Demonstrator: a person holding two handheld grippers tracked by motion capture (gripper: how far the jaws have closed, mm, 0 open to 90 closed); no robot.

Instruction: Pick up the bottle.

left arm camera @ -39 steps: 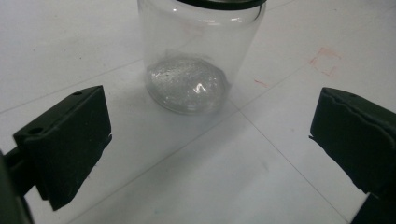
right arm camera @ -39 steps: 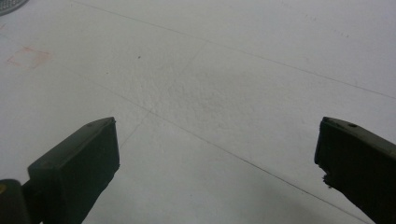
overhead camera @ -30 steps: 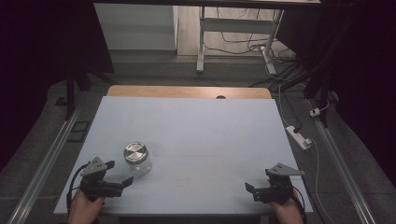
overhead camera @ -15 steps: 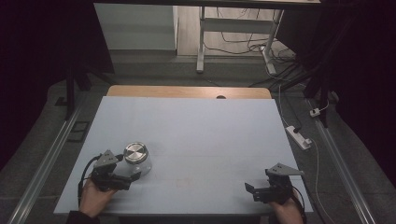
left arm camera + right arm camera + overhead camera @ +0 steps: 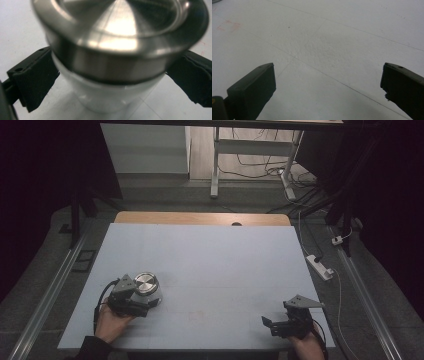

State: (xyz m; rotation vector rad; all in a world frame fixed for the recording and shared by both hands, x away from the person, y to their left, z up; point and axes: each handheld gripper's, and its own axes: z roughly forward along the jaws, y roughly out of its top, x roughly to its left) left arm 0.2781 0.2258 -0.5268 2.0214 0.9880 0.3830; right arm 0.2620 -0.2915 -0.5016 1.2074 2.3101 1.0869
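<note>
A glass jar [image 5: 146, 285] with a brushed metal lid stands on the pale blue table [image 5: 215, 250], near its front left. My left gripper [image 5: 150, 296] is open and reaches around the jar from the left, held in a hand. In the left gripper view the jar [image 5: 112, 45] stands close between the two black jaws, one on each side just under the lid's rim. Near the table's front right corner my right gripper [image 5: 274, 321] is open, and in its own view the right gripper [image 5: 327, 82] has only bare table between the jaws.
A faint red square mark [image 5: 197, 314] lies on the table between the grippers, seen too as the mark [image 5: 228, 25]. A white power strip [image 5: 320, 266] and cables lie on the floor to the right. Metal rails run along both table sides.
My left gripper has moved forward and right until its jaws straddle the jar. The right gripper has stayed where it was.
</note>
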